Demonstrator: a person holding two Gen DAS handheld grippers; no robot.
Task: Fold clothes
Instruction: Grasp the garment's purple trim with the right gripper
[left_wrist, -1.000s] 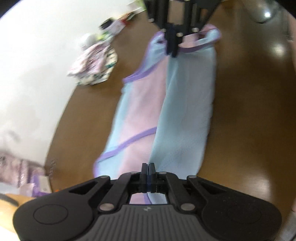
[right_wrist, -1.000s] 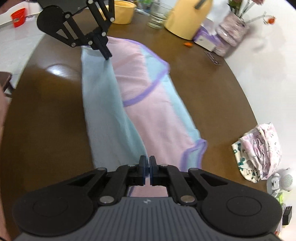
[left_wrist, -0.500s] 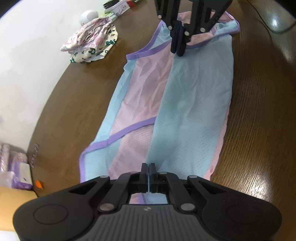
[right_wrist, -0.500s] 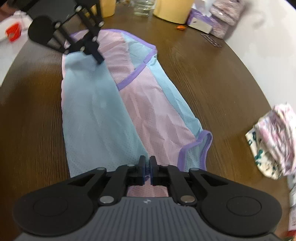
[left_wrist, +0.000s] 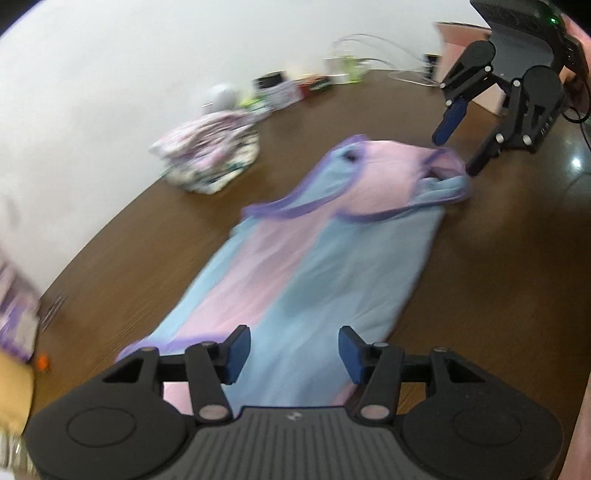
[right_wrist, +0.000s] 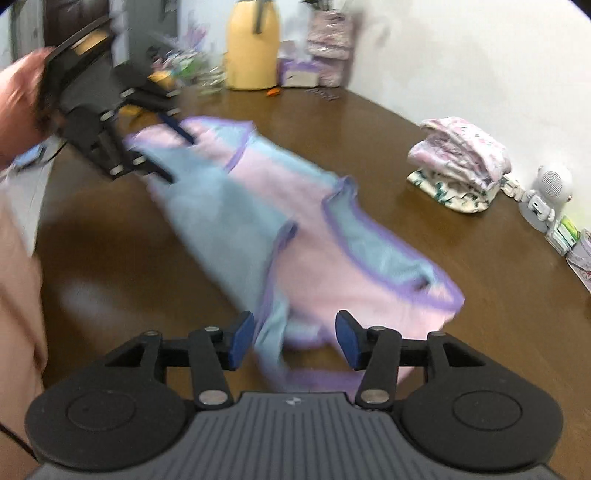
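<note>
A pink and light-blue sleeveless garment (left_wrist: 332, 254) with purple trim lies lengthwise on the brown table (left_wrist: 498, 280), one long side folded over the middle. My left gripper (left_wrist: 293, 350) hangs over its near end. The jaws are opening and the cloth lies below them, not pinched. At the far end my right gripper (left_wrist: 461, 144) stands apart from the bunched armhole edge. In the right wrist view the garment (right_wrist: 314, 236) is blurred. My right gripper (right_wrist: 294, 345) is opening over a loose fold, its pads off the cloth. My left gripper (right_wrist: 171, 151) is over the far end.
A stack of folded floral clothes (right_wrist: 461, 162) sits near the wall. A yellow container (right_wrist: 251, 48), boxes and a small white gadget (right_wrist: 550, 184) line the table's edge. A hand (right_wrist: 18, 99) and a pink sleeve are at the left.
Both grippers were shut on the garment's folded edge and have now opened and let it go. Both have pulled back and rolled; the cloth has dropped onto the table.
</note>
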